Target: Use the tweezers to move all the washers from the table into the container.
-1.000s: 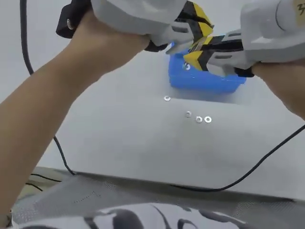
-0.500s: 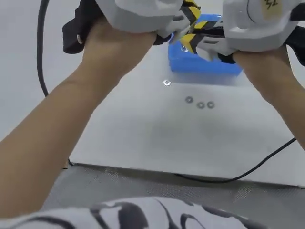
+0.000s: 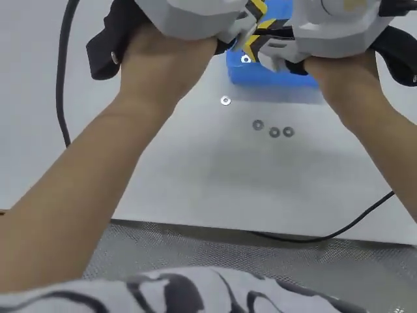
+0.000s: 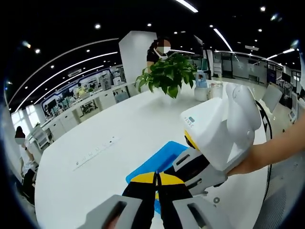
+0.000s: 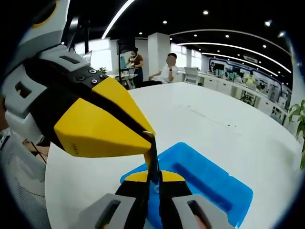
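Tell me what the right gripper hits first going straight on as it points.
Probably the left gripper, its yellow jaws crossing just ahead, atop the tweezers; beyond lies the blue container. Depth unclear.

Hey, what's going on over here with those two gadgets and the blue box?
A person holds a gripper in each hand, close together above a blue container. The right gripper grips thin dark tweezers, whose far end meets the left gripper. Four washers lie on the white table near the container, not yet moved.
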Action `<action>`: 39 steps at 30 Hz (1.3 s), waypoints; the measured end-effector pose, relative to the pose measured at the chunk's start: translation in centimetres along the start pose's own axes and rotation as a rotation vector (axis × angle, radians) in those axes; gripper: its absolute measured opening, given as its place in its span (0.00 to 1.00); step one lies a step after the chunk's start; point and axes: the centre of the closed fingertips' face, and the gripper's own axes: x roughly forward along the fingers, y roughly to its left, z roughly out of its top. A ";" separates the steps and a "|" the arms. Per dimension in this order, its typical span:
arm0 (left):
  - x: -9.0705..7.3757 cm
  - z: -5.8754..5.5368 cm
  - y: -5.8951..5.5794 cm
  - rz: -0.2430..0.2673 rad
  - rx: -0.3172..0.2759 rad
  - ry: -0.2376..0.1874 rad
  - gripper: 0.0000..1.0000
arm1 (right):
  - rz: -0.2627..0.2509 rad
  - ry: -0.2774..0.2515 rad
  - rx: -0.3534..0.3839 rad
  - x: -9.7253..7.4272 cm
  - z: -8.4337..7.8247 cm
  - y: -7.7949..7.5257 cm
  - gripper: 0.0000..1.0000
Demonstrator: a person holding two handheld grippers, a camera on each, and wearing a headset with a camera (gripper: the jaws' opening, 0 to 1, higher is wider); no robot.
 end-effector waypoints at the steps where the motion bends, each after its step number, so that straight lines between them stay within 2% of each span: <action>1: -0.2 0.2 0.0 -0.001 0.001 -0.006 0.00 | 0.004 -0.004 0.001 -0.1 0.1 0.1 0.03; 7: -1.4 1.0 -0.1 -0.013 0.001 -0.037 0.00 | 0.005 -0.033 0.013 -1.0 1.1 0.7 0.04; 11: -2.8 1.8 -0.4 -0.027 0.016 -0.066 0.00 | -0.001 -0.065 -0.024 -2.1 2.1 1.8 0.04; 13: -3.7 2.4 -0.8 -0.051 0.036 -0.085 0.00 | 0.000 -0.080 -0.028 -2.6 2.4 2.1 0.04; 15: -4.4 2.9 -1.2 -0.070 0.081 -0.102 0.00 | 0.003 -0.100 -0.035 -2.9 2.8 2.4 0.04; 18: -5.1 3.0 -1.6 -0.099 0.118 -0.108 0.00 | 0.017 -0.114 -0.035 -3.4 3.2 3.1 0.05; 20: -5.4 2.9 -1.8 -0.106 0.122 -0.106 0.00 | 0.032 -0.117 -0.027 -3.4 3.1 3.5 0.05; 27: -6.4 2.1 -2.7 -0.125 0.156 -0.090 0.00 | 0.070 -0.112 -0.037 -3.5 2.6 4.6 0.06; 32: -6.8 1.2 -2.7 -0.131 0.132 -0.074 0.00 | 0.088 -0.099 -0.050 -3.3 2.0 5.7 0.07; 36: -6.8 0.0 -2.8 -0.135 0.097 -0.059 0.00 | 0.120 -0.095 -0.044 -3.2 1.5 6.0 0.07; 39: -6.5 -1.0 -3.0 -0.140 0.085 -0.038 0.00 | 0.138 -0.068 -0.057 -2.6 0.7 6.8 0.07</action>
